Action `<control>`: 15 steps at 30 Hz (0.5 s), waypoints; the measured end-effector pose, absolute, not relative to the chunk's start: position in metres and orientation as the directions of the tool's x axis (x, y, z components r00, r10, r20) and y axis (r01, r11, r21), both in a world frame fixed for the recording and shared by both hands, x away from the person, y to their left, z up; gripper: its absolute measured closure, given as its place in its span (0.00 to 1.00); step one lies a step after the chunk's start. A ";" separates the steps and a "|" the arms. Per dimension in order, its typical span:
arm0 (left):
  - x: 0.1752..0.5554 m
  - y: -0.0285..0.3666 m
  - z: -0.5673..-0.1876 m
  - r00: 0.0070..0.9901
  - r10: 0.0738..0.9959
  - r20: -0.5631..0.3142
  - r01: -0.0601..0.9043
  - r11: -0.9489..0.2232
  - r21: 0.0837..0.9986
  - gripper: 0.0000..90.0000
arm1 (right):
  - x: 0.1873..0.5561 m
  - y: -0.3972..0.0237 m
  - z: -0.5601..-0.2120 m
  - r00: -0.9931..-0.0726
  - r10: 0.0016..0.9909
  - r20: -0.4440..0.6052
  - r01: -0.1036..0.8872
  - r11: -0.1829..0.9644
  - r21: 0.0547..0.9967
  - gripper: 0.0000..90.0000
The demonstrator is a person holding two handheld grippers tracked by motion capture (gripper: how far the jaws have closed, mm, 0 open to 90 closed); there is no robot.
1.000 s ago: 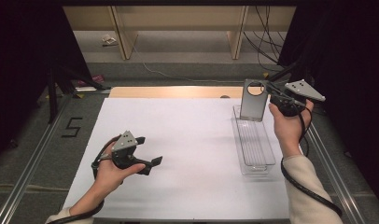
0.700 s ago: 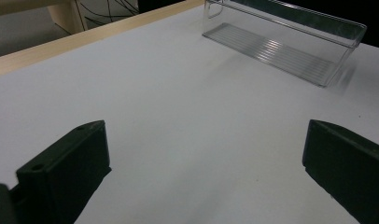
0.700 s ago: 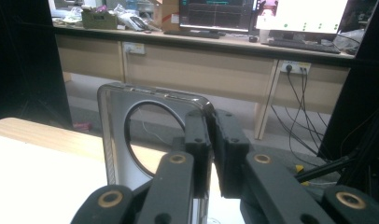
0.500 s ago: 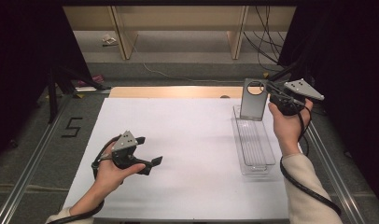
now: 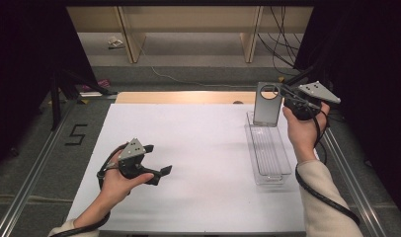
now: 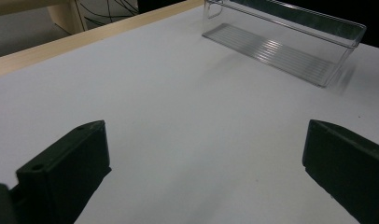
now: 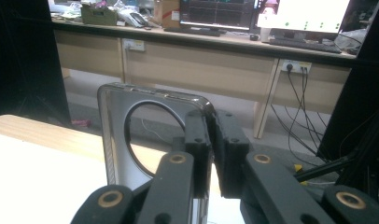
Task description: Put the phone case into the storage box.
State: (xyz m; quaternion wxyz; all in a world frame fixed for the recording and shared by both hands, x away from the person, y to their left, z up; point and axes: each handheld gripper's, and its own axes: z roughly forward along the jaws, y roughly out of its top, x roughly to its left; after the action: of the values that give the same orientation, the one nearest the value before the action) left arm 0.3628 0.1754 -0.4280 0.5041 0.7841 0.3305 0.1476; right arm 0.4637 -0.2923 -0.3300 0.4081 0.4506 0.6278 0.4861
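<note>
Light comes from above, bright on my white table (image 5: 198, 148), dark w/ black curtains at both sides. Soft shadow under my left gripper (image 5: 156, 170). Clear bin (image 6: 290, 42) sharp-ish, faint glare on its rim. My right gripper's (image 7: 211, 154) close-up is blurry; monitors (image 7: 299, 14) behind blown out.

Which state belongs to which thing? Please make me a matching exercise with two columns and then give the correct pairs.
1. left gripper
2. right gripper
3. clear tray
4. metal plate

a. lies on the white table
b. jaws open, nothing between them
c. held upright above the tray's far end
d. shut on the plate's edge

Pairs: 1-b, 2-d, 3-a, 4-c
</note>
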 end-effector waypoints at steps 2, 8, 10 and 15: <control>0.363 0.175 -0.428 0.737 0.668 -0.101 0.369 -0.273 0.888 0.00 | 0.465 -0.292 -0.331 -0.262 0.962 -0.073 0.172 0.121 0.978 0.95; 0.363 0.176 -0.428 0.738 0.667 -0.102 0.369 -0.273 0.889 0.00 | 0.466 -0.291 -0.332 -0.261 0.963 -0.073 0.179 0.122 0.976 0.95; 0.363 0.176 -0.428 0.738 0.668 -0.102 0.369 -0.272 0.889 0.00 | 0.467 -0.291 -0.332 -0.261 0.963 -0.073 0.179 0.123 0.976 0.95; 0.363 0.176 -0.428 0.738 0.667 -0.103 0.369 -0.272 0.889 0.00 | 0.469 -0.291 -0.331 -0.258 0.963 -0.076 0.179 0.125 0.976 0.95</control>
State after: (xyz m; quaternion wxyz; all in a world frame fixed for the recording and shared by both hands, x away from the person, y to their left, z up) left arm 0.3630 0.1756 -0.4278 0.5047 0.7838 0.3304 0.1473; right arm 0.4689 -0.2907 -0.3314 0.4066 0.4532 0.6302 0.4818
